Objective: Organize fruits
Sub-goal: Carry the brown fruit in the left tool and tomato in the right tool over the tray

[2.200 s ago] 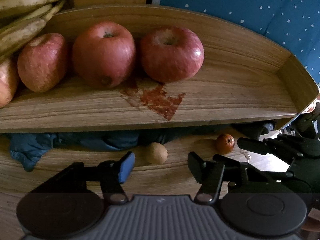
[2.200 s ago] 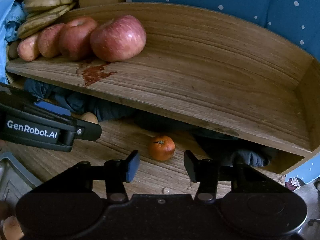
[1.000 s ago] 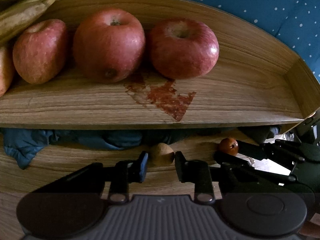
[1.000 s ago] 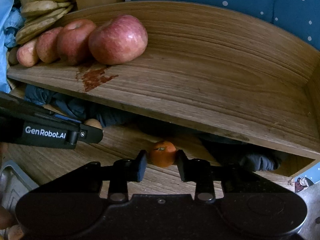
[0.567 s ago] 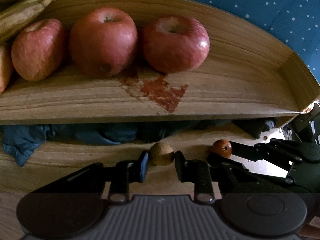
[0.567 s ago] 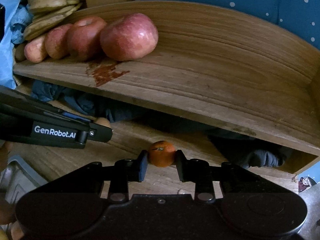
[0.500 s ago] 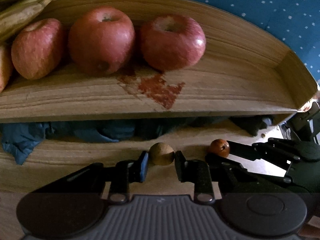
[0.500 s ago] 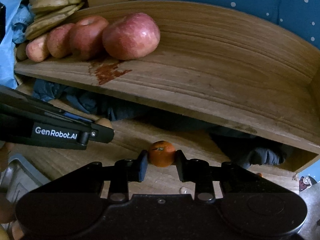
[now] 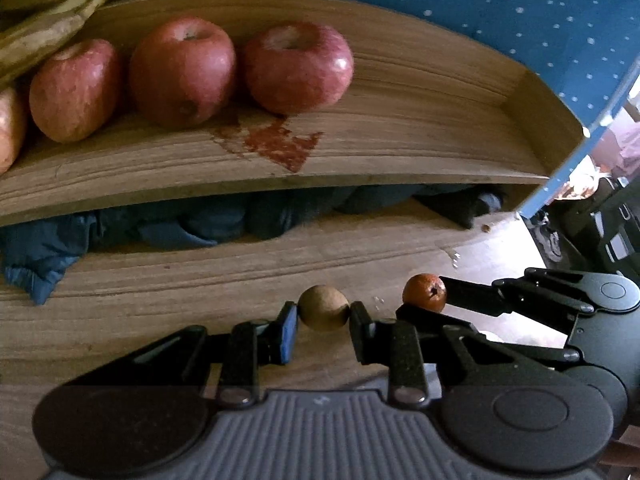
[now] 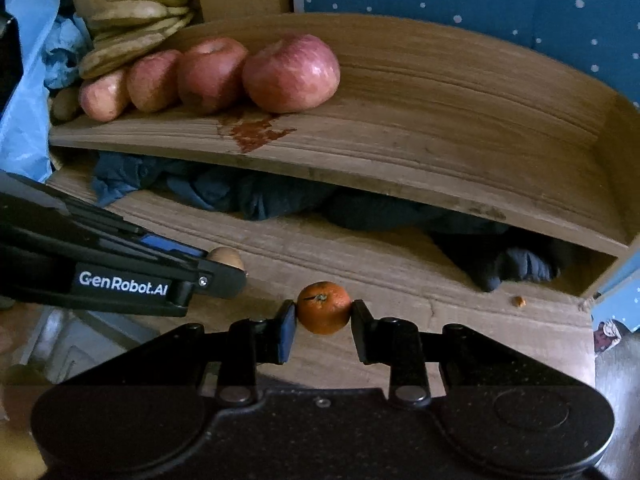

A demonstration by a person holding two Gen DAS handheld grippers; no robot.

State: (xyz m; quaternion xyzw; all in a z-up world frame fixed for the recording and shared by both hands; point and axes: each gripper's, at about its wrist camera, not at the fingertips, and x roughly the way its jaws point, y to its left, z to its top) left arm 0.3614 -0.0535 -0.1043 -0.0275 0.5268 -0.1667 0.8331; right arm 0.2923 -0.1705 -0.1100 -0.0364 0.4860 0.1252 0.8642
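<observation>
On the wooden shelf (image 10: 460, 128), apples (image 10: 291, 73) sit far left; left tongs (image 9: 323, 319) grip a brown fruit (image 9: 323, 313), right tongs (image 10: 323, 320) an orange (image 10: 324, 307), both unplaced.

On the shelf (image 10: 440, 128), 4 apples (image 10: 290, 72) sit in a row, bananas (image 10: 140, 20) behind at their left end. Cloth (image 10: 260, 196) lies beneath the shelf on the surface (image 10: 380, 264).

My left wrist camera looked forward, low and close, at the wooden shelf (image 9: 400, 136); my right did likewise from further right — both shared the apples (image 9: 298, 68) and the shelf.
</observation>
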